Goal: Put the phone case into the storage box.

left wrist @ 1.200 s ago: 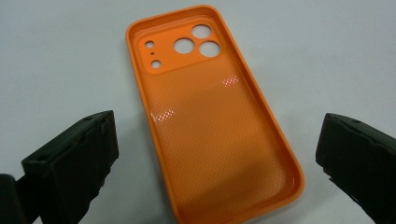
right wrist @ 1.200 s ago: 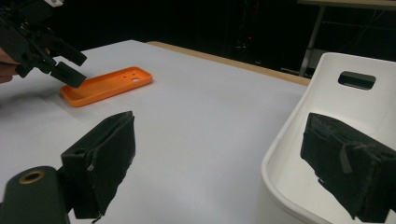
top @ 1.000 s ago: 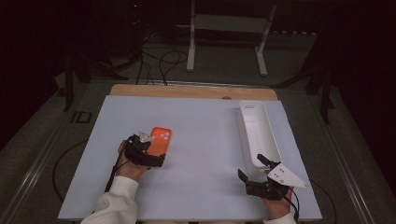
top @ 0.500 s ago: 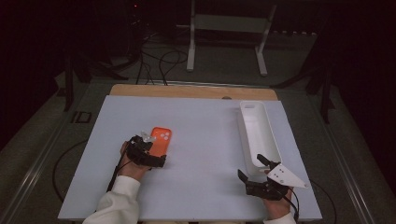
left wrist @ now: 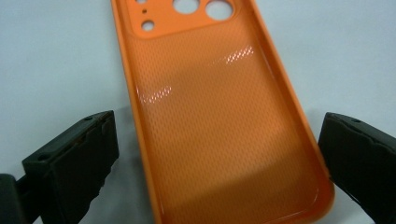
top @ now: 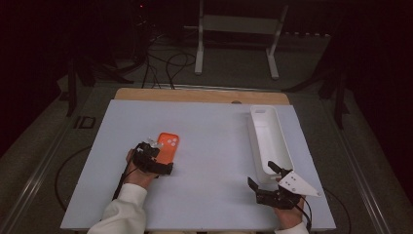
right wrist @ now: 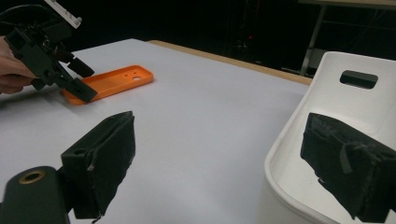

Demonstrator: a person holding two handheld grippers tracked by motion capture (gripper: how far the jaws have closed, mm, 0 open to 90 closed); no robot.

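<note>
**Left gripper settles over orange phone case; nothing lifted yet**

At lower left of the high view, the person's left gripper (top: 155, 158) sits at the near end of the glossy orange plastic phone case (top: 166, 146), which lies flat on the pale blue-white table sheet (top: 214, 141). Compared with the high views from a second and half a second ago, almost nothing has shifted: case and both hands hold the same places, which suggests the approach is over and the grasp is the step in hand. In the left gripper view the two black jaws stand spread on either side of the case (left wrist: 219, 116), its camera cut-outs at the top of the frame, neither jaw yet touching its rim. At lower right, the right gripper (top: 267, 183) waits with jaws apart just beside the near end of the long white plastic tray (top: 269, 139), probably the case's destination.
</note>
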